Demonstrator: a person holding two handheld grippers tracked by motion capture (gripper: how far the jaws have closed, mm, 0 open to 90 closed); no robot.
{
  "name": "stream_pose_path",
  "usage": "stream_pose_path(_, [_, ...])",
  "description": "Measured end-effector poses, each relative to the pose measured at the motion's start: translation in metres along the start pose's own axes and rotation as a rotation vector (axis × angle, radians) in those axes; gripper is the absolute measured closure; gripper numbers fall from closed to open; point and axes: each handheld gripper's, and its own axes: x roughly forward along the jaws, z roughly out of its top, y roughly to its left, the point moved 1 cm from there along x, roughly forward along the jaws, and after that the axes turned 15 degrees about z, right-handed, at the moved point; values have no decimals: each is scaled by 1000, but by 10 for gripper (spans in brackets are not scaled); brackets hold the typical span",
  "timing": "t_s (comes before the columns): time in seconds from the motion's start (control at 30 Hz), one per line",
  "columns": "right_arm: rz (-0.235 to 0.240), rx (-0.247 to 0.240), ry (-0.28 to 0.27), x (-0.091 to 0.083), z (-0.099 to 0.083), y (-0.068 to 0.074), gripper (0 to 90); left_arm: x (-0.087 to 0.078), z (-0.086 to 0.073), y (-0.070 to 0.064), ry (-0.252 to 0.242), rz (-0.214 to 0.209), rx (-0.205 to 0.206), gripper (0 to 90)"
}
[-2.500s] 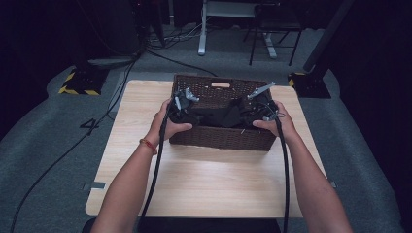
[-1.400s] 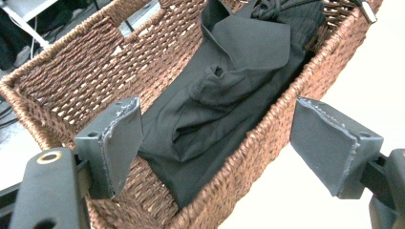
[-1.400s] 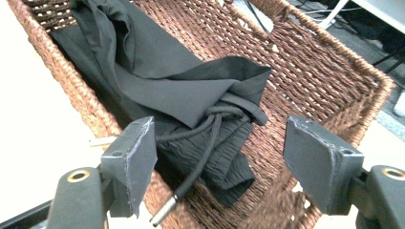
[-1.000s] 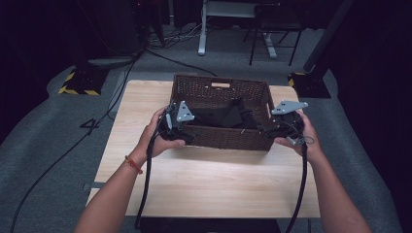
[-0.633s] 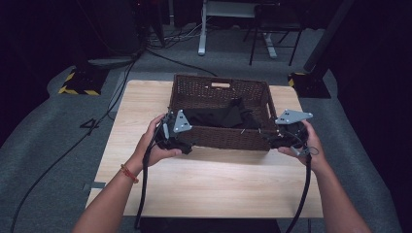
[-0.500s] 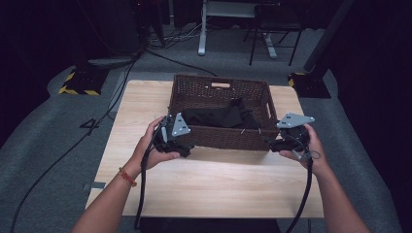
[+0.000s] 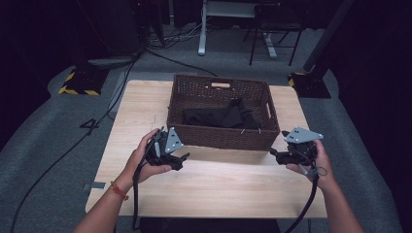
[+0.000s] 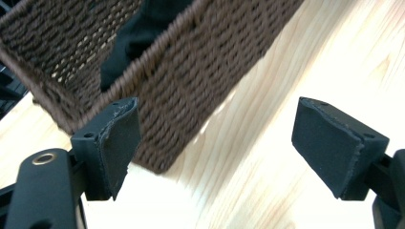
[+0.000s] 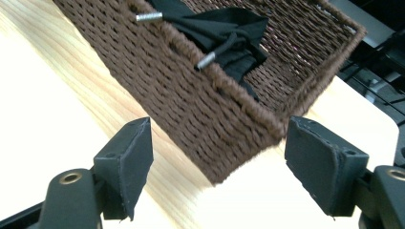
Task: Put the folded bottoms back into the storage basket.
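A brown wicker basket (image 7: 221, 140) stands on the far half of the wooden table, and a black garment (image 7: 221, 116) lies inside it. Its drawstring, with two metal tips (image 9: 206, 60), hangs over the near rim. My left gripper (image 7: 182, 160) is held open just in front of the basket's near left corner (image 8: 157, 160), with nothing between its jaws. At the basket's near right corner (image 9: 224, 174) my right gripper (image 7: 275, 156) is also open and holds nothing. Both sit low over the tabletop.
Bare light wood tabletop (image 7: 218, 189) stretches between the basket and the near edge. Beyond the table lie grey floor, cables (image 7: 175, 53), a desk's white legs (image 7: 201, 29) and a yellow-black striped block (image 7: 77, 85) at the left.
Both grippers have come out of the basket and drawn back toward me, spreading apart to its near corners. The garment stays in the basket.
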Motion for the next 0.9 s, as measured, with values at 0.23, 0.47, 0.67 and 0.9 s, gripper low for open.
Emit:
stream_pose_path(0.23, [-11,35,-8,-1,-22,4,240,2,-21,-4,37,14,-11,175])
stream_pose_path(0.47, [11,94,7,5,-54,5,237,6,-42,-7,81,27,-9,175])
stream_pose_path(0.67, [20,136,20,10,-74,4,236,9,-64,-7,110,34,-26,176])
stream_pose_path(0.9, [24,195,29,16,-101,1,235,10,-90,-4,146,40,-61,176])
